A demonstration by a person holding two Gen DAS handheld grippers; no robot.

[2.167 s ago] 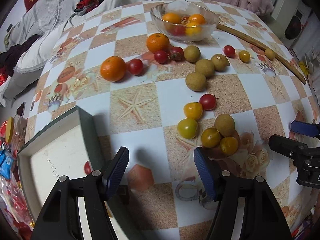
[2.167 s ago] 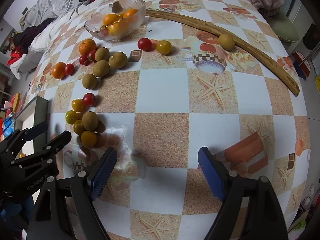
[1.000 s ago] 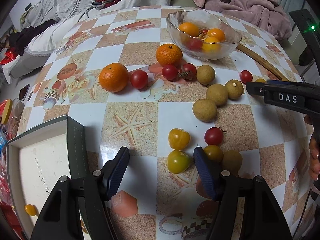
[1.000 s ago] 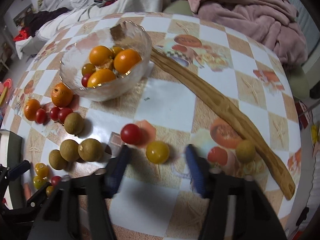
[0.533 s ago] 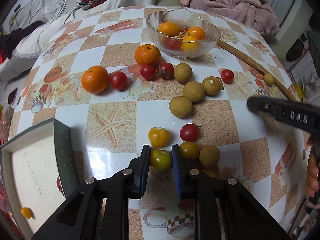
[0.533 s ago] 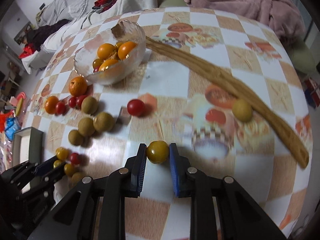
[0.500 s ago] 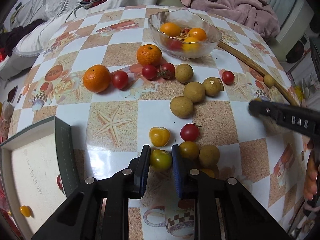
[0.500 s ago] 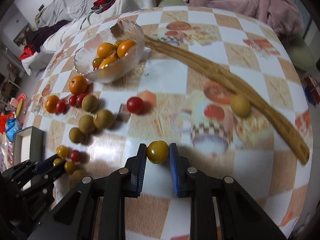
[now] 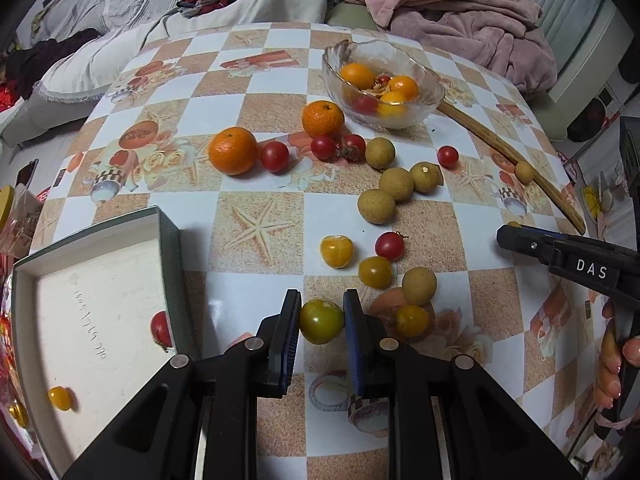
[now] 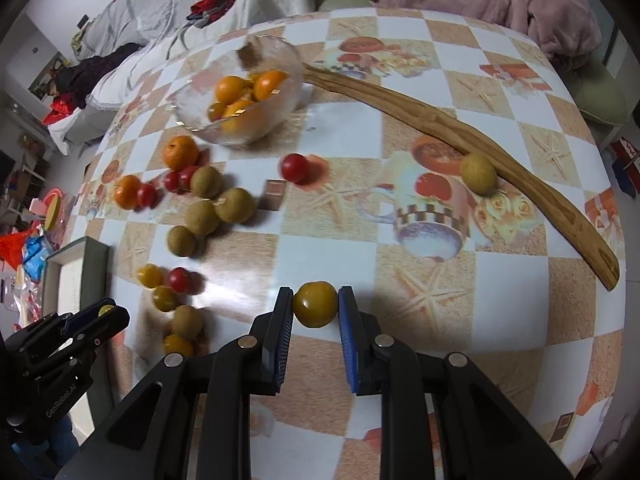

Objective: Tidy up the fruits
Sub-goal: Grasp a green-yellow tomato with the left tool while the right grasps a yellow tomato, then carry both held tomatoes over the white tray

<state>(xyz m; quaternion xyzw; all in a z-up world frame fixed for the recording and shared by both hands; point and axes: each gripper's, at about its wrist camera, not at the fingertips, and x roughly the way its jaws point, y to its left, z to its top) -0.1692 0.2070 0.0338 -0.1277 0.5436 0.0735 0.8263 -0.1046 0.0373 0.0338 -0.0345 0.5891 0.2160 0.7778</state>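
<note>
My left gripper (image 9: pixel 322 322) is shut on a yellow-green tomato (image 9: pixel 321 321), held just above the table beside the open box (image 9: pixel 168 240). The box holds a red tomato (image 9: pixel 161 329) and a small yellow tomato (image 9: pixel 60 398). My right gripper (image 10: pixel 315 306) is shut on a yellow tomato (image 10: pixel 315 304) over the table's middle. Oranges (image 9: pixel 233 150), red tomatoes (image 9: pixel 274 156), longans (image 9: pixel 376 206) and yellow tomatoes (image 9: pixel 336 251) lie loose on the checked table. A glass bowl (image 9: pixel 430 98) at the back holds oranges and tomatoes.
A long curved wooden stick (image 10: pixel 460 132) lies across the far right of the table with one longan (image 10: pixel 478 173) against it. A pink blanket (image 9: pixel 460 20) and bedding lie behind the table. The right gripper (image 9: pixel 568 260) shows at the right edge of the left wrist view.
Both grippers closed on tomatoes about half a second ago and still hold them. The left one has drawn back toward the box; the right one has lifted and shifted with its yellow tomato.
</note>
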